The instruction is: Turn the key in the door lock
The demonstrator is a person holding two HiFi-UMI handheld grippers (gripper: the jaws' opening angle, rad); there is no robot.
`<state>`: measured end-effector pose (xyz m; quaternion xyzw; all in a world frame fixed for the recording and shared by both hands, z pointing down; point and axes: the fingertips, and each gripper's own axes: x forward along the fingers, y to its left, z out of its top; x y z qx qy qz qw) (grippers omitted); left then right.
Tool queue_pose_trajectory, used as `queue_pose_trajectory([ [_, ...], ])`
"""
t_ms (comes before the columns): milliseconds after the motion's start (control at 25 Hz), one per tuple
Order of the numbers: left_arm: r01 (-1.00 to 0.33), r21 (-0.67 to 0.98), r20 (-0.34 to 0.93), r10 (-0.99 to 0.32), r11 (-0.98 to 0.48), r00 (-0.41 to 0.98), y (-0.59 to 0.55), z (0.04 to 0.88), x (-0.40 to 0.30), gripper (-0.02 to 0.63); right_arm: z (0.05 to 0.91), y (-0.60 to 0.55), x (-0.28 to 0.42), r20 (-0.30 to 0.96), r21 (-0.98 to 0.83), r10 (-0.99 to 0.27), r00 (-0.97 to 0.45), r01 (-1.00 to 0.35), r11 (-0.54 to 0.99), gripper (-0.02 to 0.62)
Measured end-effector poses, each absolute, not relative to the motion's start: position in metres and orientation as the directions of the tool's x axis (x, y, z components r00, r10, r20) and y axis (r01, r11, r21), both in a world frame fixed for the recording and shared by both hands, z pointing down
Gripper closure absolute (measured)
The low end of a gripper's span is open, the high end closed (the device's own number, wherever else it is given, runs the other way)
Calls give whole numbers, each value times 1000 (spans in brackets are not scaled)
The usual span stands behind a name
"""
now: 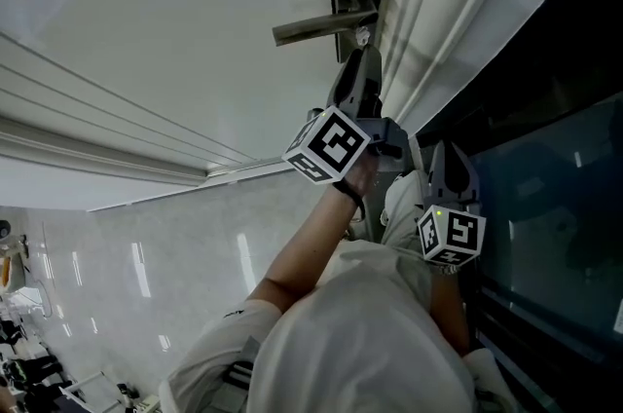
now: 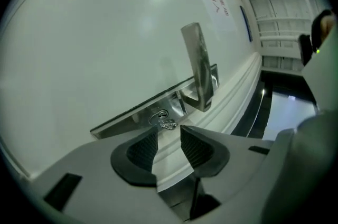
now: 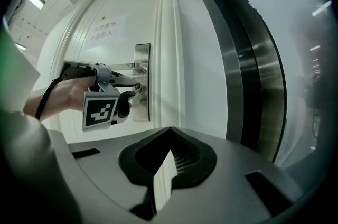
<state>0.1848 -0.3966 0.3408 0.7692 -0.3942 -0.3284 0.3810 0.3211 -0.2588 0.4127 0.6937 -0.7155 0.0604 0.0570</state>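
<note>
Progress: key [image 2: 165, 122] is seated in the lock [image 2: 157, 115] under the handle [image 2: 196, 59]; a turn can't be confirmed.
Left gripper [image 2: 169, 132]: jaws are spread just short of the key, nothing pinched.
Right gripper [image 3: 168, 136]: jaws are closed on nothing, well apart from the lock.
Left to do: key probably needs grabbing and twisting.
Surface: white door [image 2: 95, 48], metal lock plate.
Room: glossy floor [image 1: 146, 236], dark glass [image 1: 555, 206] alongside.

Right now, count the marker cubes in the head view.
2. One cube on the left gripper, near the door handle; the other cube on the right gripper, lower. None seems hidden.
</note>
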Motion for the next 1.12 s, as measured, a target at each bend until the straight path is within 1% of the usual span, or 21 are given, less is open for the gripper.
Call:
queue_pose_trajectory([
  [120,-223,904,-232,-855,-366,464,-406,338,187,482,411,-265,328,161,-23,-987,-16,-1000,13,603],
  [200,-177,918,-241,-854,-355,460,-413,336,188,482,414,-269,330,164,-30,-986,-11,-1000,6,603],
  [560,-168,906,-276,-842,-389,463,-422,334,191,485,420,-277,330,169,-21,-985,-29,-999,25,603],
  [640,-231,887,-263,-848,-401,461,-422,334,191,489,421,-278,329,171,-21,-985,-33,-999,30,603],
  [760,-379,824,-223,-856,-421,467,-422,334,191,494,422,-278,329,171,-24,-985,-35,-999,31,603],
  [880,-522,728,-182,-859,-445,478,-422,333,191,498,424,-276,328,174,-28,-984,-35,-999,31,603],
  [1000,-628,624,-145,-859,-465,491,-420,332,192,503,426,-274,330,177,-34,-984,-32,-999,26,603],
  [1040,-655,592,-132,-858,-469,496,-420,332,194,509,427,-273,330,178,-37,-984,-30,-999,24,603],
  [1080,-681,559,-118,-859,-472,499,-419,333,195,538,427,-272,331,179,-39,-983,-29,-999,22,603],
  [1120,-706,527,-104,-860,-474,500,-419,333,196,539,428,-272,332,179,-42,-983,-27,-999,20,603],
])
